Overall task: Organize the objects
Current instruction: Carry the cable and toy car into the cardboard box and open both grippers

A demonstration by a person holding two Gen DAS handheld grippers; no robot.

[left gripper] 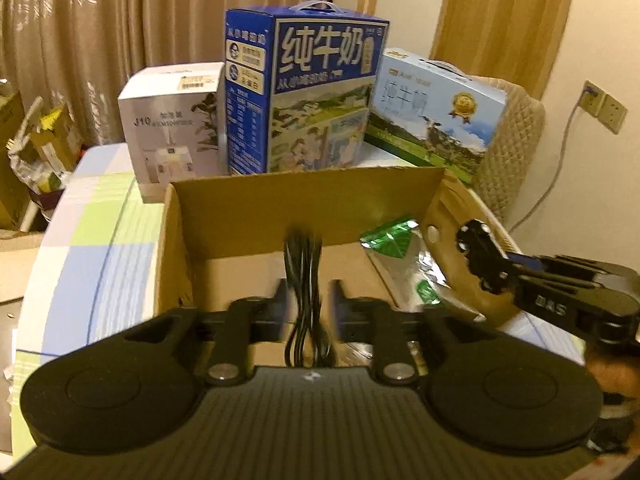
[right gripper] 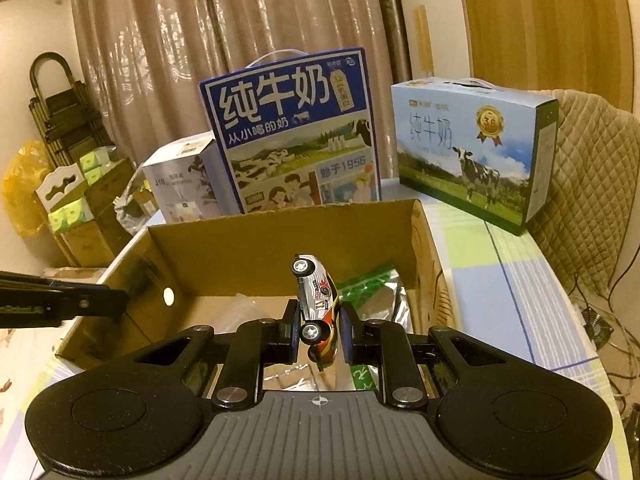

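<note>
An open cardboard box point(left gripper: 304, 196) point(right gripper: 280, 240) stands on the table. My left gripper point(left gripper: 308, 296) hangs over its inside with a bundle of black cable point(left gripper: 304, 264) between its fingers; the cable is blurred and the pads stand slightly off it. My right gripper point(right gripper: 318, 320) is shut on a white and orange toy car point(right gripper: 316, 300), held nose-up over the box's right half. In the left wrist view the toy car point(left gripper: 480, 256) shows its dark underside at the box's right wall. A green and silver foil pouch point(left gripper: 396, 240) point(right gripper: 376, 292) lies inside.
Behind the box stand a white carton point(left gripper: 172, 128), a tall blue milk carton point(left gripper: 320, 92) and a light blue milk carton point(left gripper: 432, 112). A quilted chair back point(right gripper: 592, 200) is at the right. The table carries a checked cloth point(left gripper: 100, 240). Cardboard clutter point(right gripper: 80, 208) lies left.
</note>
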